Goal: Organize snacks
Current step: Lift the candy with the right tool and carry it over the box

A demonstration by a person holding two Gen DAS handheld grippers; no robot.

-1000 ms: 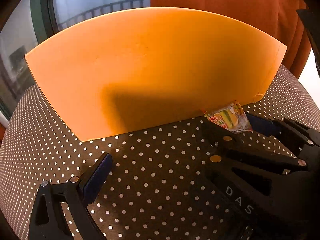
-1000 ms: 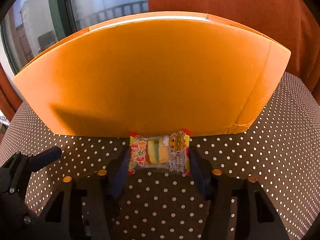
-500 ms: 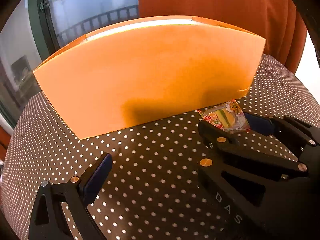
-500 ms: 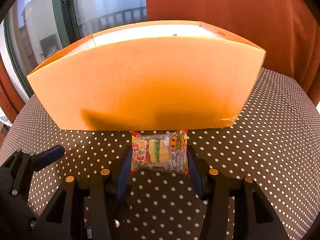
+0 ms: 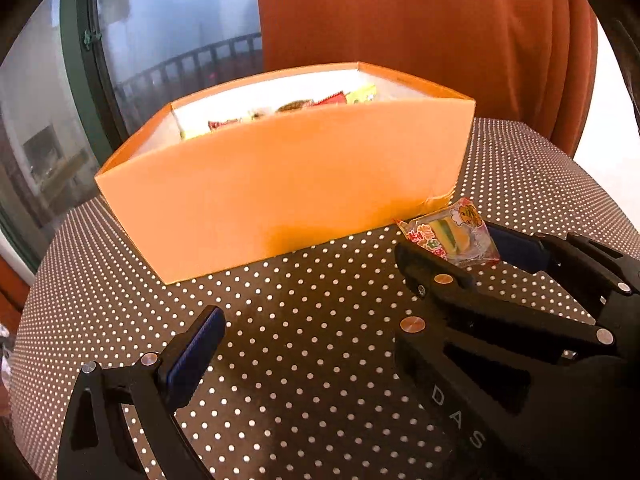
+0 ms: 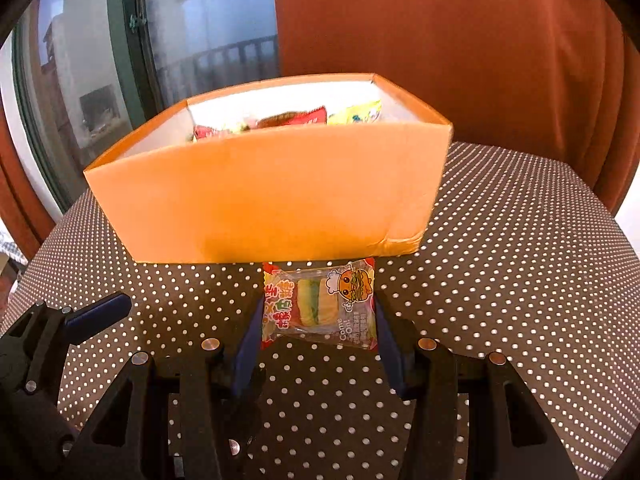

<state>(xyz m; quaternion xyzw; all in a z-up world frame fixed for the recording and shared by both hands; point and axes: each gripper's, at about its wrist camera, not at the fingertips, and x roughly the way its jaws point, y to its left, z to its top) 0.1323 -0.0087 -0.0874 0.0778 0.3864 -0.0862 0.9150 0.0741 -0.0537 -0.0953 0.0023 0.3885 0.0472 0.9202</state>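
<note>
The right gripper [image 6: 319, 322] clamps a clear-wrapped burger gummy packet [image 6: 320, 304] by its two short ends between blue pads [image 6: 247, 344], the packet lying flat and raised above the dotted worktop [image 6: 520, 280], just in front of the near wall of the orange box [image 6: 272, 196]. The left gripper [image 5: 320, 344] carries nothing; only one of its fingers, with a blue pad, shows in its own view, well apart from the other side, so it is judged to stand wide. Other snack wrappers [image 6: 292, 120] already lie inside the box, visible over its rim. The likely step is lifting the packet over the near wall and releasing it inside. Several risks follow from this arrangement. The packet sits below the rim, so a forward move made before enough lift would drive its leading edge into the wall and either push the light box across the worktop or twist the packet out of the pads. The slippery film, gripped only at its ends, may buckle or slide free during the lift. A release made too close to the rim could leave the packet straddling the wall or dropping outside. The near right lower corner of the box [image 6: 404, 242] looks creased, so a knock there could deform it further.
</note>
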